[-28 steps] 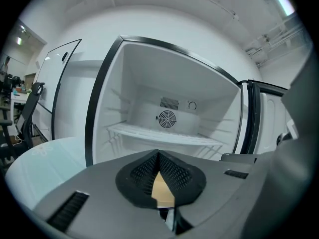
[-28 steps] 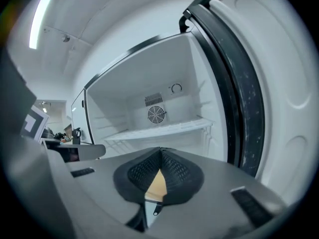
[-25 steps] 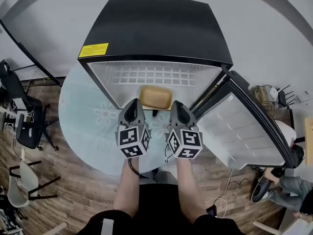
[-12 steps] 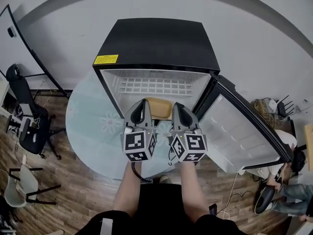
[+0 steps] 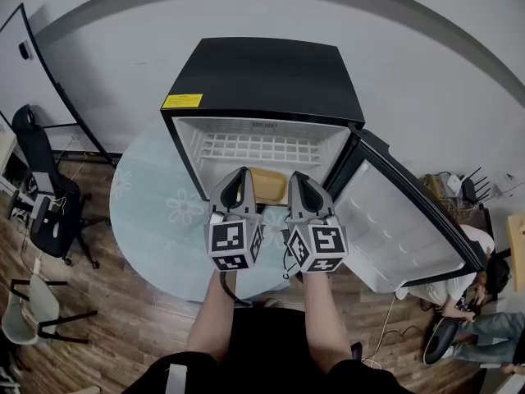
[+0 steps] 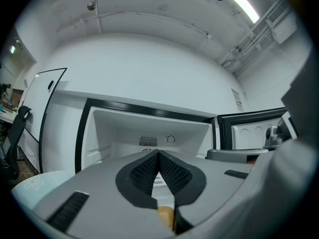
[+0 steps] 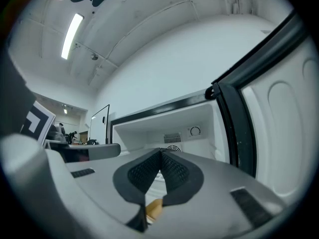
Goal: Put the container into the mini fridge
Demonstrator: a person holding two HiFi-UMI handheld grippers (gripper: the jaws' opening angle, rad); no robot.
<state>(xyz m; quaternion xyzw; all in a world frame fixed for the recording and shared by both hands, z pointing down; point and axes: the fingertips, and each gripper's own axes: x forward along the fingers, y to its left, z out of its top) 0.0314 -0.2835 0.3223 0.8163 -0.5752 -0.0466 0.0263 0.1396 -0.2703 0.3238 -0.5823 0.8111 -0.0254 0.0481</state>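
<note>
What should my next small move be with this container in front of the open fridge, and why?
Probably ease both grippers forward to carry the container into the mini fridge. Its door stands wide open, the left gripper and right gripper are each shut on the container's sides, and it hangs at the opening's front, not yet inside.

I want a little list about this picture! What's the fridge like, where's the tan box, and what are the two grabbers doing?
fridge: black mini fridge, white inside, on a round table
door: door open, swung to the right in the head view
container: tan container, at the front of the fridge opening, between the two grippers
left gripper: left gripper has its jaws together and points into the fridge
right gripper: right gripper has its jaws together, beside the left one
hold on container: cannot tell
</note>
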